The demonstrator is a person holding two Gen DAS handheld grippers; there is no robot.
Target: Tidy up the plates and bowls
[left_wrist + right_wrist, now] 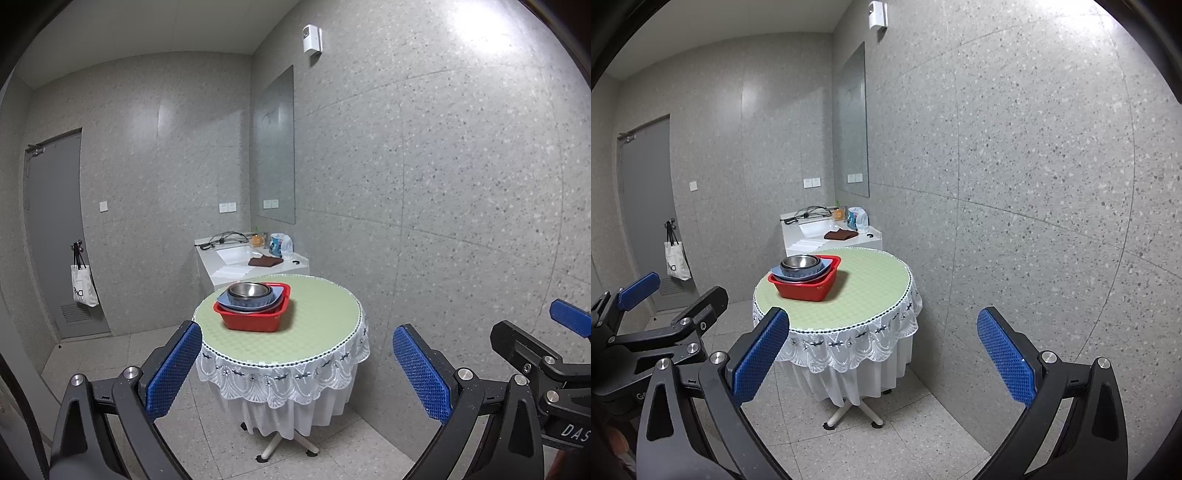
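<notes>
A red plastic basin [255, 314] [809, 284] sits on the far left part of a round table [317, 325] [864, 295] with a green mat and white lace cloth. In it lies a blue plate [245, 302] [798, 275] with stacked steel bowls [249, 290] [799, 262] on top. My left gripper [297, 363] is open and empty, held in the air short of the table's near edge. My right gripper [882, 345] is open and empty, also short of the table. Each gripper shows at the edge of the other's view.
A white sink counter [255, 264] [831, 236] stands behind the table with cables, a brown cloth and a detergent bottle. Speckled wall lies close on the right. A grey door [55, 236] with a hanging tote bag is at far left. Tiled floor surrounds the table.
</notes>
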